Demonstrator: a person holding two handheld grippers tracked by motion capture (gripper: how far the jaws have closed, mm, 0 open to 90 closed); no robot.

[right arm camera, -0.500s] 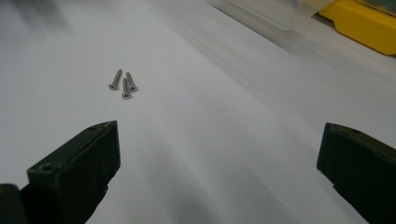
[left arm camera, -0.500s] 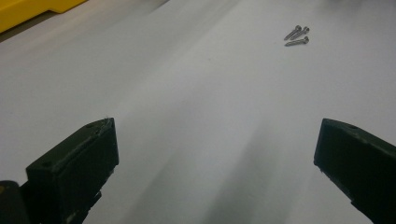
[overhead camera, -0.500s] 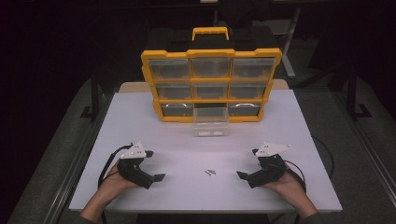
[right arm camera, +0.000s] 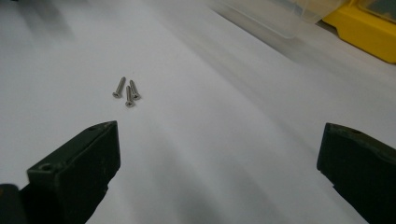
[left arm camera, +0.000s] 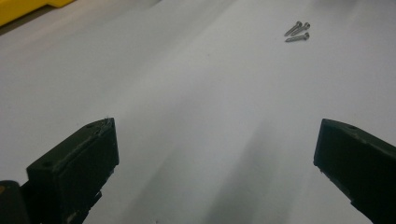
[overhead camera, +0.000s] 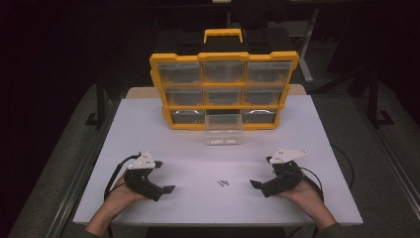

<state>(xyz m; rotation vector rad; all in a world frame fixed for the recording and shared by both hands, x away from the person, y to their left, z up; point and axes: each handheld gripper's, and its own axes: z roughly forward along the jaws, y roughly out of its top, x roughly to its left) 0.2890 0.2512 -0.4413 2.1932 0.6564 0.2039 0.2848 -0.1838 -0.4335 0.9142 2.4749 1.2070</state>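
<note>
Screws (overhead camera: 222,183): three small metal ones lay together on the white table (overhead camera: 148,129), between the grippers, near its front.
Handling: likely light, stiff, slippery; best pinched across one shank.
Left gripper (overhead camera: 168,189): jaws spread, empty.
Right gripper (overhead camera: 254,184): jaws spread, empty.
Drawer (overhead camera: 224,130): clear, pulled out of the yellow organizer (overhead camera: 224,106).

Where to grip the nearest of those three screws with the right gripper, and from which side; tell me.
Grip the screw across its thin shank, coming straight down from above: it lies flat on the table, close beside the others. The right gripper is open.
</note>
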